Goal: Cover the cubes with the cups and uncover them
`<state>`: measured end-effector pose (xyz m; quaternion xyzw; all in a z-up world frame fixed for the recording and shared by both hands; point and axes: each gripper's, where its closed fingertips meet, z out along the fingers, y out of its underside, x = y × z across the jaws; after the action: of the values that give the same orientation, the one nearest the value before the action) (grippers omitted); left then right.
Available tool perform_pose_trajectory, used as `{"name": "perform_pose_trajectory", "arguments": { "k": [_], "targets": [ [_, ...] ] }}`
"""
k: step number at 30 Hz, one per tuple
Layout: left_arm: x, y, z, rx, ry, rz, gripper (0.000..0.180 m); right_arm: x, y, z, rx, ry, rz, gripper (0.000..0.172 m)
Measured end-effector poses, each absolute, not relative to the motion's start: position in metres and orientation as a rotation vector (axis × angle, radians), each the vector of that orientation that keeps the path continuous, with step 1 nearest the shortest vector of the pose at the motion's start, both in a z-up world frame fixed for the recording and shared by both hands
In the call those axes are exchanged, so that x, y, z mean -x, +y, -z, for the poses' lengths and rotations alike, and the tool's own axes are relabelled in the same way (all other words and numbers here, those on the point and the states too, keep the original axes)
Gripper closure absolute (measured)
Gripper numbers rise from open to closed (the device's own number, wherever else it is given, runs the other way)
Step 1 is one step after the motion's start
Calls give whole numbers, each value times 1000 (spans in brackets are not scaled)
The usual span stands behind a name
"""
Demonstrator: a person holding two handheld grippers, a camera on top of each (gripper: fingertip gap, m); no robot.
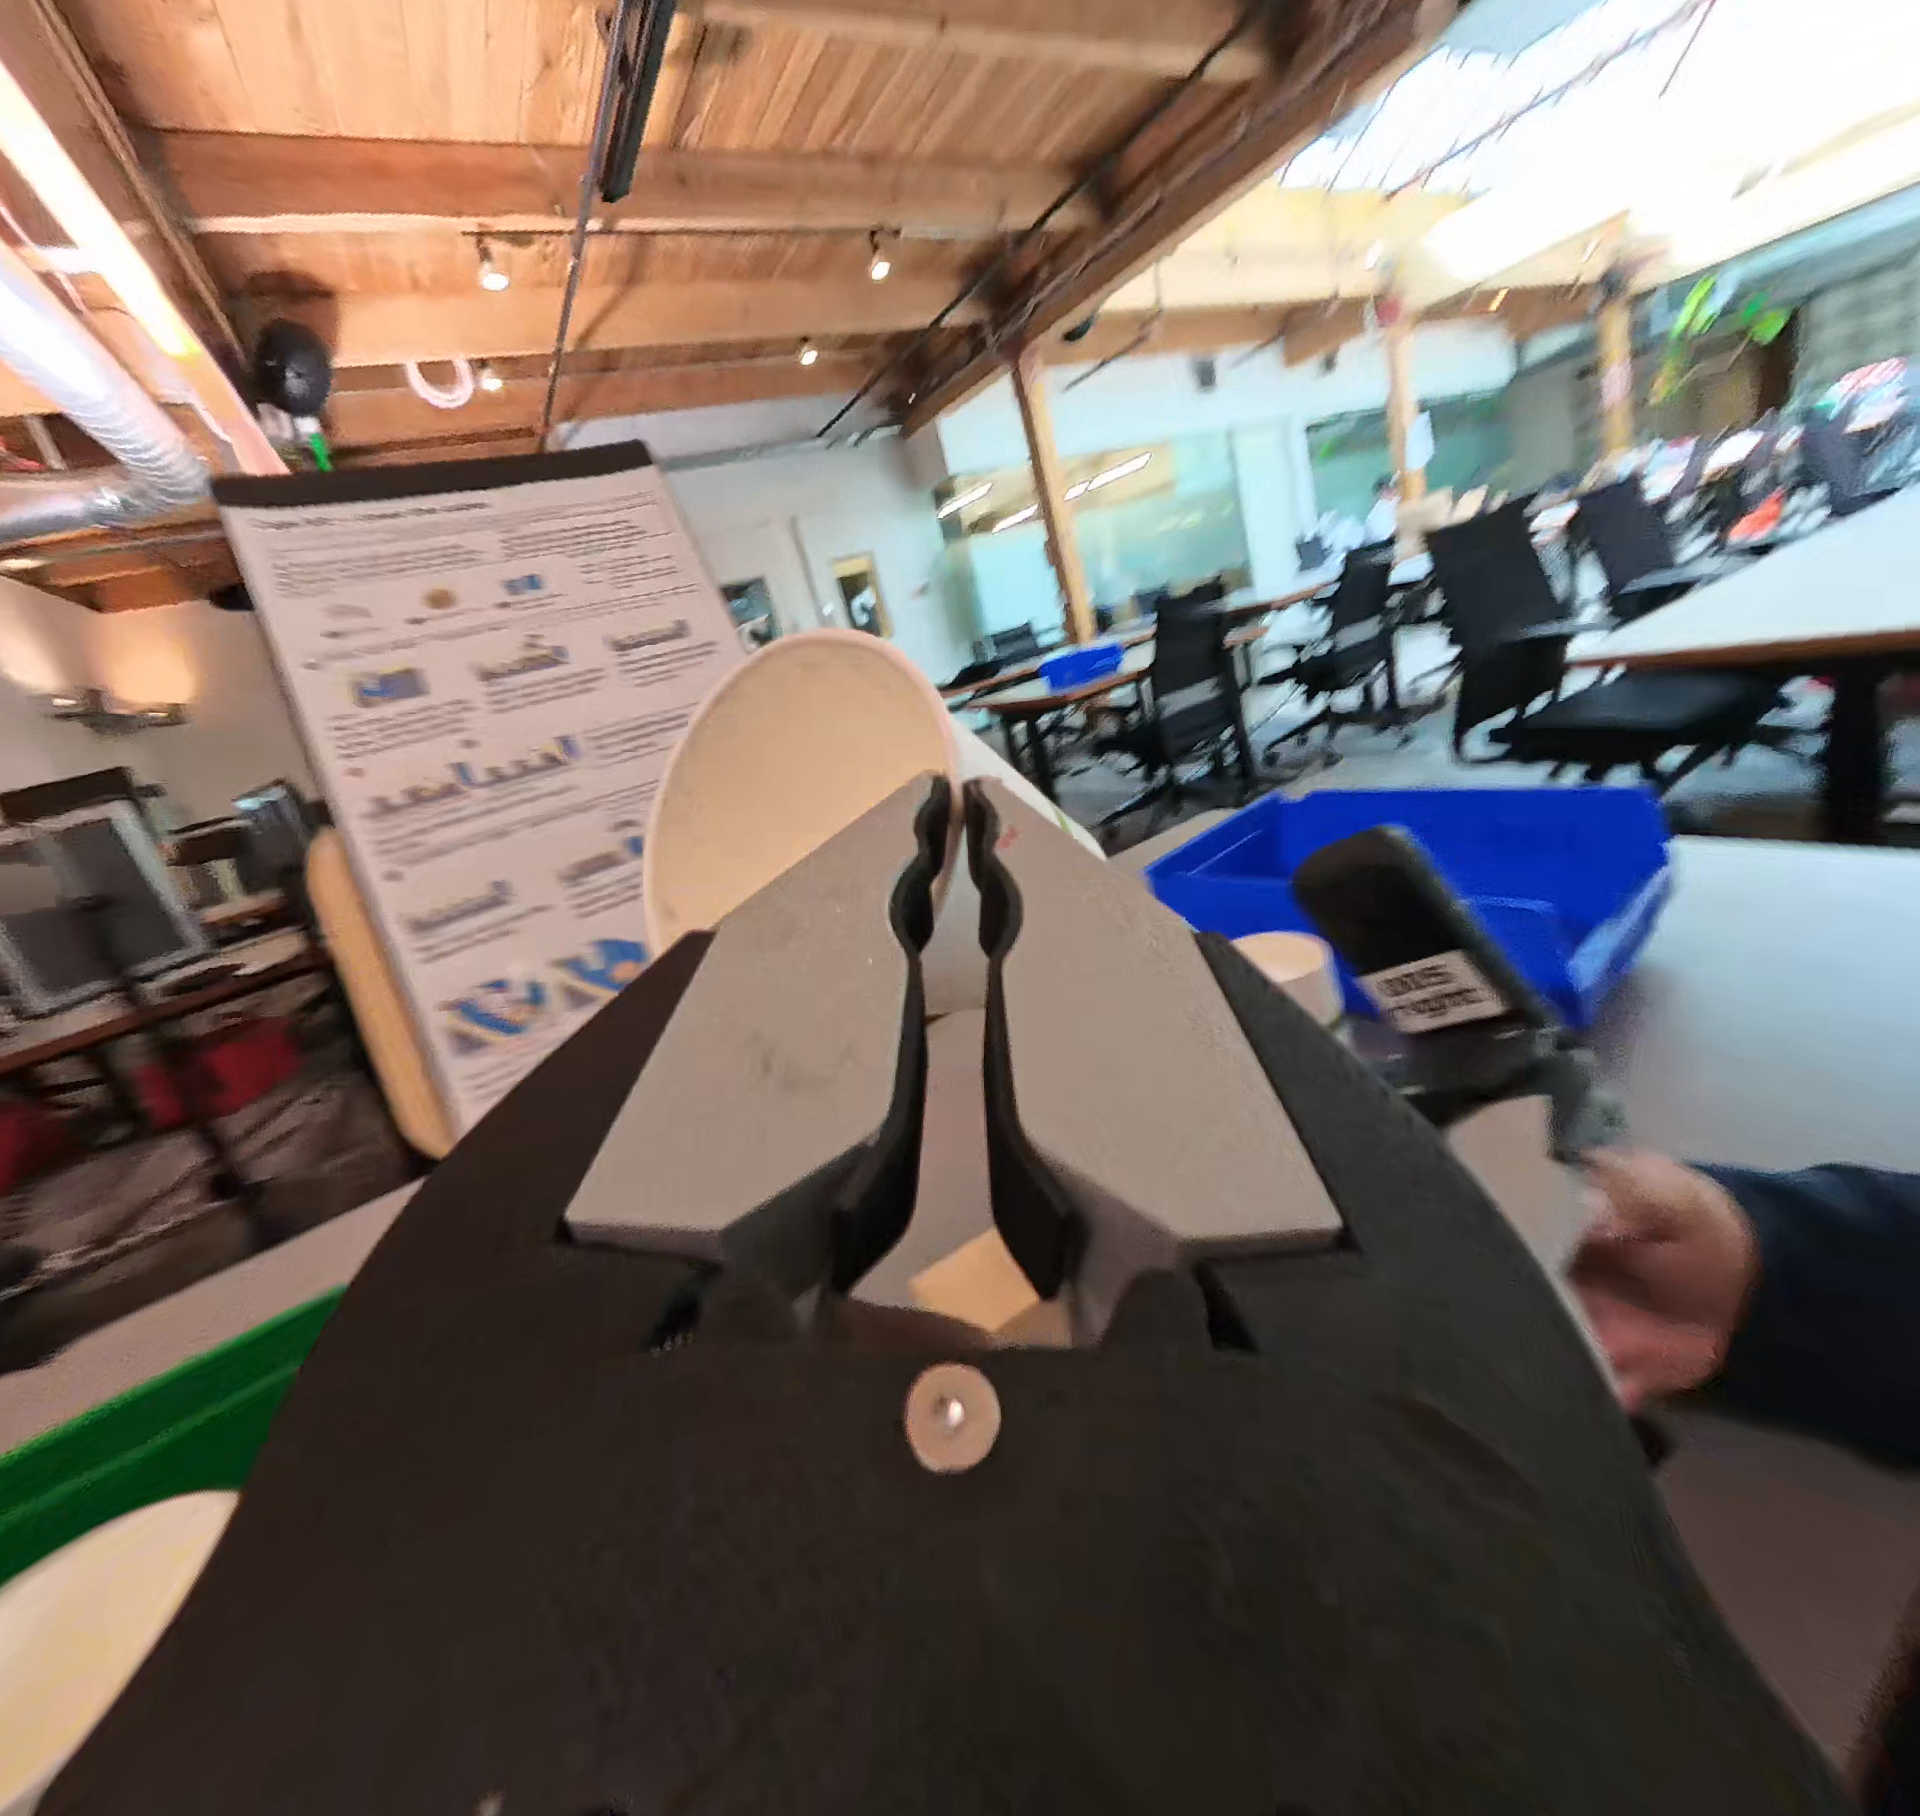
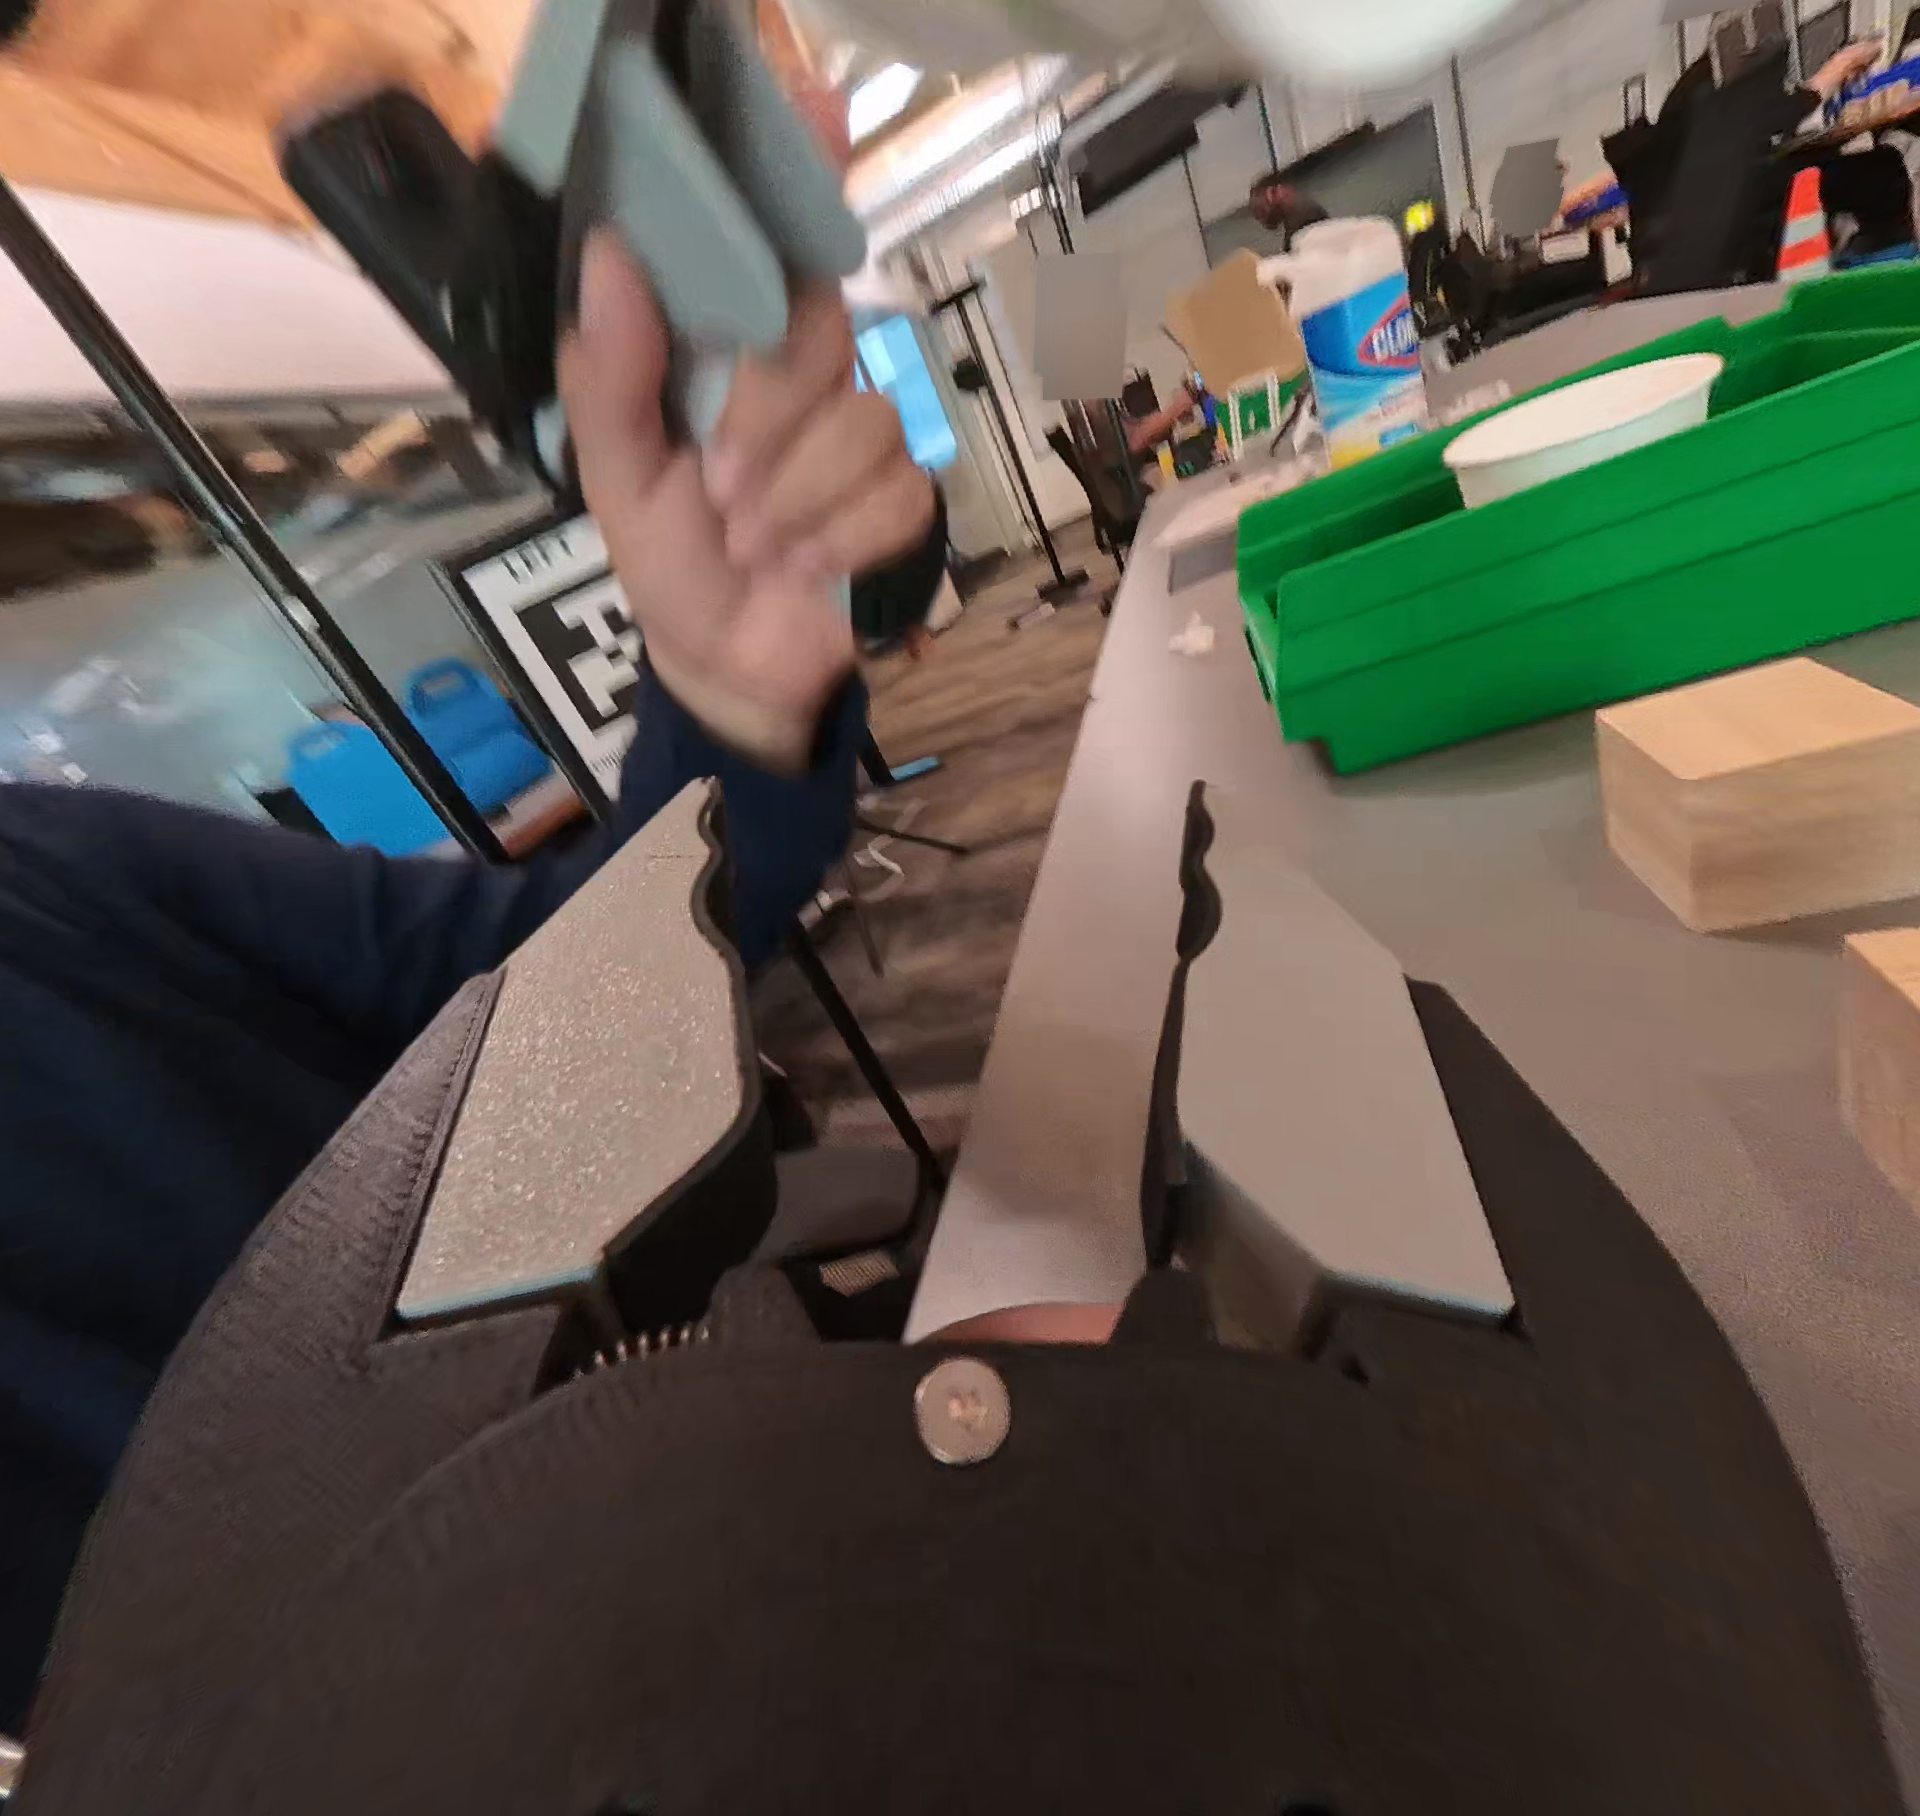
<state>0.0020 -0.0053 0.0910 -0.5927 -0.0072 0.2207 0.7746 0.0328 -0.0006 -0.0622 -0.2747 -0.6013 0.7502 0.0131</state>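
Left wrist view: left gripper (image 1: 958,802) clamps white cup (image 1: 790,779) wall, airborne | right gripper (image 2: 951,831) spread, empty | advice: turn mouth down, centre over wood block (image 2: 1766,790), lower straight.

An open-plan office-cum-lab — rows of desks (image 1: 1714,613) and black chairs (image 1: 1507,623), a research poster (image 1: 468,727), exposed wooden ceiling (image 1: 831,104).

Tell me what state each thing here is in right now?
Left gripper: shut on the wall of a white paper cup, lifted and tilted.
Right gripper: open, holding nothing.
Wooden cubes: uncovered, on the table.
Green bin: holds another white cup, mouth up.
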Motion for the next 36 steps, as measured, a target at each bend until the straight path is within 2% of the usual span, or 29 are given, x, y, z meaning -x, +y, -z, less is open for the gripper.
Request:
{"name": "perform_pose_trajectory", "arguments": {
  "k": [9,17,22,25,28,30,32,36],
  "targets": [
    [-80,42,12,1199,63,-243,179,-23,81,13,995,-1268,-2804,80],
    [-61,77,89,1508,39,-122,179,-5,110,19,1126,-1110,-2634,75],
    [-61,85,96,1565,99,-187,178,2,100,28,1171,-1188,-2568,71],
    [-69,91,99,1584,158,-191,177,2,96,31,1146,-1249,-2499,90],
    [-69,92,100,1580,183,-230,177,-3,95,28,1075,-1291,-2404,90],
    [-62,89,99,1568,173,-277,172,-3,100,26,1058,-1278,-2295,90],
    [-51,82,99,1561,176,-363,157,0,109,27,1050,-1249,-2135,91],
    [-24,59,91,1483,155,-547,161,17,112,30,1029,-1243,-1819,91]
  ]
}}
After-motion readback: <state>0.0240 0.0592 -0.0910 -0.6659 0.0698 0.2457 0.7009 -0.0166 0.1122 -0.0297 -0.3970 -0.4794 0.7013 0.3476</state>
